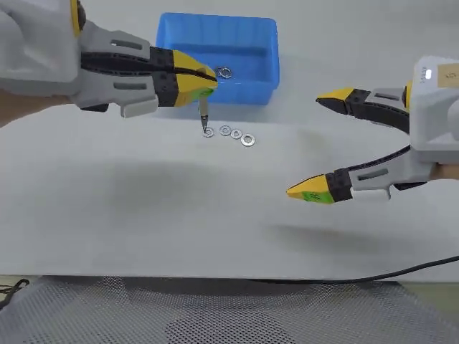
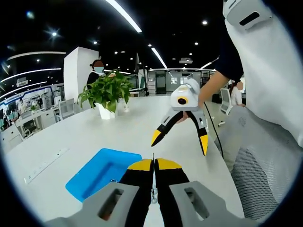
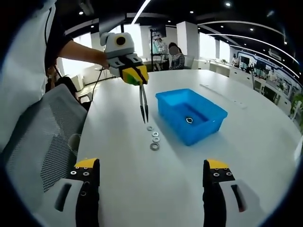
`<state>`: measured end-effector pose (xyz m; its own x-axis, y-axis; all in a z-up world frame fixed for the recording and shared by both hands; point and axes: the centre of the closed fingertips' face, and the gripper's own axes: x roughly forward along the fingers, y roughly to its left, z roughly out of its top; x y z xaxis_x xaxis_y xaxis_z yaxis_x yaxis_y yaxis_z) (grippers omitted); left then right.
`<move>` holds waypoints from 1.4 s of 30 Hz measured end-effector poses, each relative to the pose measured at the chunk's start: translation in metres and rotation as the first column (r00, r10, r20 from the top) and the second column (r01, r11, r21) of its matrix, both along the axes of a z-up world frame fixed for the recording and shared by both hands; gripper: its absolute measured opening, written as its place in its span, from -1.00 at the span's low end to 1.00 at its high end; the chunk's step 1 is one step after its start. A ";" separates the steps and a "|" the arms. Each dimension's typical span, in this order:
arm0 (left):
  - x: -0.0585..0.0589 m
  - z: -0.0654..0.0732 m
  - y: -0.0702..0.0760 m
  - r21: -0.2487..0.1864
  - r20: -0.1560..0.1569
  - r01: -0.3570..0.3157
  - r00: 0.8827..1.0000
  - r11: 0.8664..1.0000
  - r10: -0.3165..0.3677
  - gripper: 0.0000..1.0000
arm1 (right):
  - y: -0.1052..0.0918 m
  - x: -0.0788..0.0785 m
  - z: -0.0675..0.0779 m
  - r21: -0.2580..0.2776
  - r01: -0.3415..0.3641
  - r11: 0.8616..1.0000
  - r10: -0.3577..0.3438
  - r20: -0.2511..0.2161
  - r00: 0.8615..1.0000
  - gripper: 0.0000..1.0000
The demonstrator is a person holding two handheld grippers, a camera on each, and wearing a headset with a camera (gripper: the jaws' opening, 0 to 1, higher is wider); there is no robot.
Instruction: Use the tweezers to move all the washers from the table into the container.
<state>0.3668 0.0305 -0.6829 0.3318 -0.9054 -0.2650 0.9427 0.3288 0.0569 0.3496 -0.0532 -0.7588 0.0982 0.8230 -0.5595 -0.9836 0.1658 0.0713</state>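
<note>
just off container's [image 1: 247,93] wall, tweezers [image 1: 203,113] overhang washers [image 1: 248,140].

A wide white table [image 1: 143,215] spreads through an open-plan office. A grey mesh chair [image 1: 215,315] stands at the table's near edge. A leafy potted plant [image 2: 106,94] sits on the table's far part. Beyond the table rise a white pillar [image 2: 78,71] and rows of desks [image 2: 28,125]. Above the table, long light strips [image 2: 125,16] cross a dark ceiling [image 2: 180,23].
</note>
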 end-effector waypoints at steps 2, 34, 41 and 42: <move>0.001 0.000 0.000 -0.001 0.001 -0.004 1.000 1.000 0.004 -0.92 | 0.001 0.000 -0.001 -0.004 -0.009 1.000 0.009 0.001 1.000 0.87; 0.003 -0.015 -0.001 -0.004 -0.010 -0.011 1.000 1.000 0.011 -0.92 | 0.008 -0.001 -0.005 0.001 -0.016 1.000 0.016 -0.036 0.999 0.83; 0.002 -0.017 -0.002 0.000 -0.002 -0.009 1.000 1.000 0.009 -0.92 | 0.008 -0.002 -0.005 0.001 -0.018 1.000 0.019 -0.038 0.999 0.82; 0.002 -0.017 -0.002 -0.001 -0.001 -0.009 1.000 1.000 0.009 -0.92 | 0.008 -0.002 -0.006 0.000 -0.018 1.000 0.018 -0.038 0.999 0.82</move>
